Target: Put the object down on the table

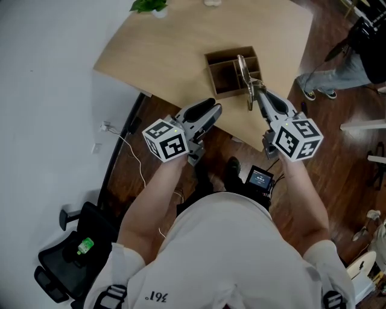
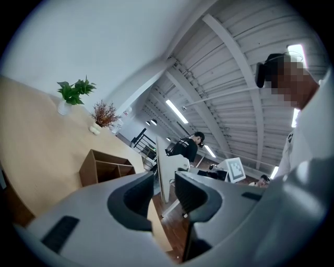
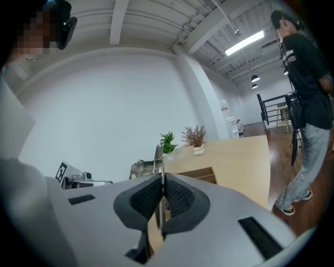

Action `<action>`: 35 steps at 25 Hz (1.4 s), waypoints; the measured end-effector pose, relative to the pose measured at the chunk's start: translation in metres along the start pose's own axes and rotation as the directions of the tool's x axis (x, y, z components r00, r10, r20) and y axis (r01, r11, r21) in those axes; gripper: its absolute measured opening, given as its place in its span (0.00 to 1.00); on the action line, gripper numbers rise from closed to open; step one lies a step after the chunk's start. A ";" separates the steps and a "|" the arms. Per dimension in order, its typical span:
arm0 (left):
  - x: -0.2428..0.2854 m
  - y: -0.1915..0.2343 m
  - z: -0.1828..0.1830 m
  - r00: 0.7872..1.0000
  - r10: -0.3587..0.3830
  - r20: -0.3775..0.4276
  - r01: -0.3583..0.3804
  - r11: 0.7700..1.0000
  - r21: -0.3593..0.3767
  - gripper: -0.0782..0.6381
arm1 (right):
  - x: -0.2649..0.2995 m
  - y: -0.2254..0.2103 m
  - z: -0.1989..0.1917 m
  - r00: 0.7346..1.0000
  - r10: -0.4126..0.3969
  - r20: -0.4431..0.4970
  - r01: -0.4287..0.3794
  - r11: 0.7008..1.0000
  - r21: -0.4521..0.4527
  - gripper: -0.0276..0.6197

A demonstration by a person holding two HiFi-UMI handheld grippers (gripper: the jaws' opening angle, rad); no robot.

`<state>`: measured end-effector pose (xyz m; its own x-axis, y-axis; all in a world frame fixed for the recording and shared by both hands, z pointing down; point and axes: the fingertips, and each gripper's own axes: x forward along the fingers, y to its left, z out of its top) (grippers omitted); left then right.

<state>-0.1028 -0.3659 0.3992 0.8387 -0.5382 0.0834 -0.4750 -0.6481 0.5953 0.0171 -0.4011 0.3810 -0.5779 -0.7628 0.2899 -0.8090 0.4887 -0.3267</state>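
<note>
Metal, thin and shiny: that's the utensil (image 1: pixel 245 78). The right gripper (image 3: pixel 162 194) has its jaws squeezed together on the lower part of it, with the rest poking up past the pads. It hangs over the table's near edge and isn't down yet. What could bite me here? — OP

Biggest worry imo is the wooden box (image 1: pixel 232 92). It sits right at the gripper's 12 o'clock, and from the head view the utensil overlaps its right-hand compartment. Let go there and it probably drops into the box or clatters off a divider instead of landing on the table (image 1: pixel 169 54). Second, the table edge runs just under the jaws, so releasing short of it sends the thing to the floor (image 1: pixel 338 163). Something that thin could also pivot in the pads.

Free room is the bare top at 10–11 o'clock, out toward the plant (image 1: pixel 149 5). The left gripper (image 1: pixel 211 110) is at 9 o'clock, jaws apart and empty, so swing past it carefully. The bystander (image 1: pixel 338 66) at 2 o'clock is well apart. — reply
</note>
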 end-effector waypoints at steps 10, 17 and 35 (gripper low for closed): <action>0.028 0.035 -0.001 0.999 0.021 -0.041 -0.022 1.000 -0.015 0.25 | 0.048 -0.016 -0.010 0.998 -0.006 -0.055 0.004 0.999 -0.047 0.05; 0.044 0.051 -0.005 0.997 0.039 -0.068 -0.042 0.998 -0.041 0.25 | 0.078 -0.026 -0.018 0.996 -0.003 -0.088 -0.004 0.997 -0.080 0.05; 0.050 0.104 -0.018 0.981 0.143 -0.129 -0.159 0.980 -0.124 0.25 | 0.146 -0.026 -0.051 0.972 -0.015 -0.233 -0.044 0.969 -0.245 0.05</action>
<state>-0.1055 -0.4504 0.4794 0.7894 -0.5514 0.2697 -0.5656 -0.4827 0.6687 -0.0517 -0.5040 0.4783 -0.5747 -0.6503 0.4968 -0.7847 0.6103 -0.1088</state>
